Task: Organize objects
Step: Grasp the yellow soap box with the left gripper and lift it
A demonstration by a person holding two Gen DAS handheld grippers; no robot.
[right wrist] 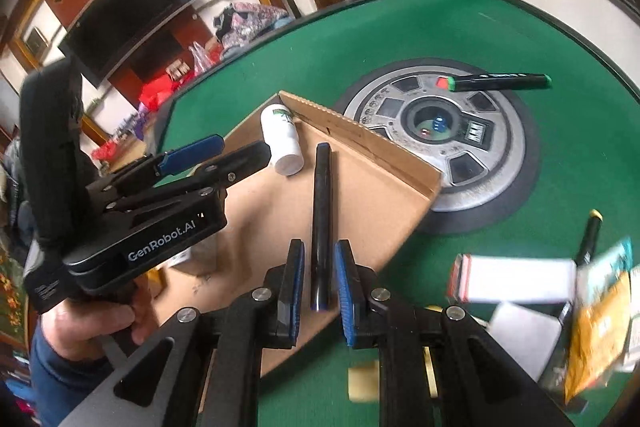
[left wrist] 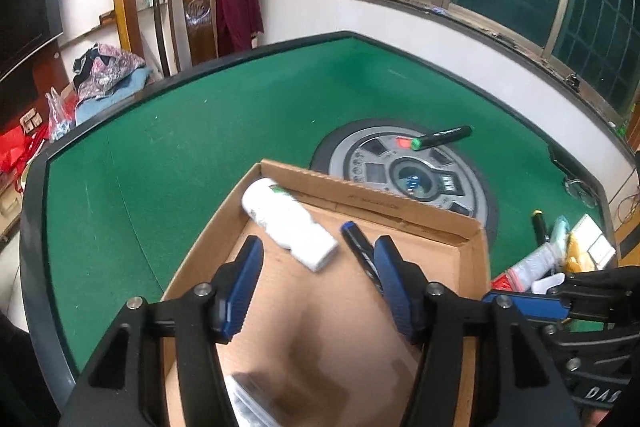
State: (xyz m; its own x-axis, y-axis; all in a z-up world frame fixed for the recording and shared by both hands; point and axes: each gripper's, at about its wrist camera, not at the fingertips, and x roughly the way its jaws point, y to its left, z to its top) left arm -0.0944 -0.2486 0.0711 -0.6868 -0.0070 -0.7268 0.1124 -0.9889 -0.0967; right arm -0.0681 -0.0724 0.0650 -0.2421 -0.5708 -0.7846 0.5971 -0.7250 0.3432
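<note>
A shallow cardboard box (left wrist: 440, 227) (right wrist: 400, 163) sits on the green table. In it lie a white bottle (left wrist: 288, 223) (right wrist: 282, 139) and a black marker (left wrist: 360, 247) (right wrist: 322, 219). My left gripper (left wrist: 316, 259) is open and empty above the box; it also shows in the right wrist view (right wrist: 236, 151). My right gripper (right wrist: 318, 267) is open, its pads on either side of the black marker's near end with gaps on both sides. A green-capped marker (left wrist: 440, 137) (right wrist: 500, 81) lies on the table's centre disc.
The round grey centre disc (left wrist: 476, 187) (right wrist: 500, 155) lies beyond the box. At the right lie a yellow-capped marker (left wrist: 540, 223) (right wrist: 588, 235), a white box (right wrist: 516, 279), a yellow packet (right wrist: 596, 331) and other packets. A chair with red cloth (left wrist: 238, 7) stands beyond the table.
</note>
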